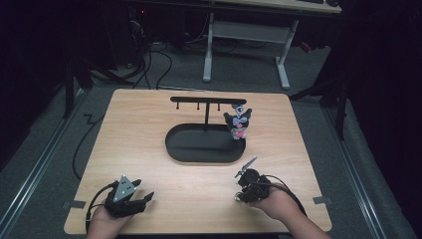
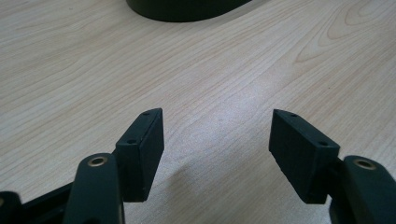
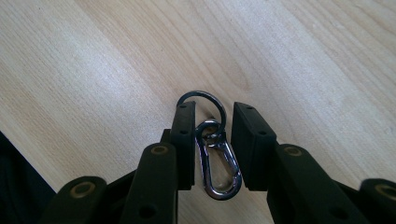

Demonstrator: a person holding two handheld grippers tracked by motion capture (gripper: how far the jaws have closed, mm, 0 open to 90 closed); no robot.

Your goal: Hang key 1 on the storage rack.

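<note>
From the high view, I have the right gripper [image 1: 247, 174] low on the near right of the counter [image 1: 149, 124], with a thin metal piece standing out of its front end toward the black stand [image 1: 205, 112]. A small doll [image 1: 238, 123] hangs from the right end of that stand's bar, over the oval tray [image 1: 199, 149]. My right hand is clearly the nearer one to the stand; the left gripper [image 1: 142, 196] rests at the near left, well apart.

In the left gripper view, the jaws stand spread over bare wood, nothing between them.

In the right gripper view, the clip [image 3: 218, 163] sits between the jaws with its long axis running along them, its ring [image 3: 201, 103] poking out past the tips. The jaws are drawn in on it; the left pad touches, and I judge it pinched.
</note>
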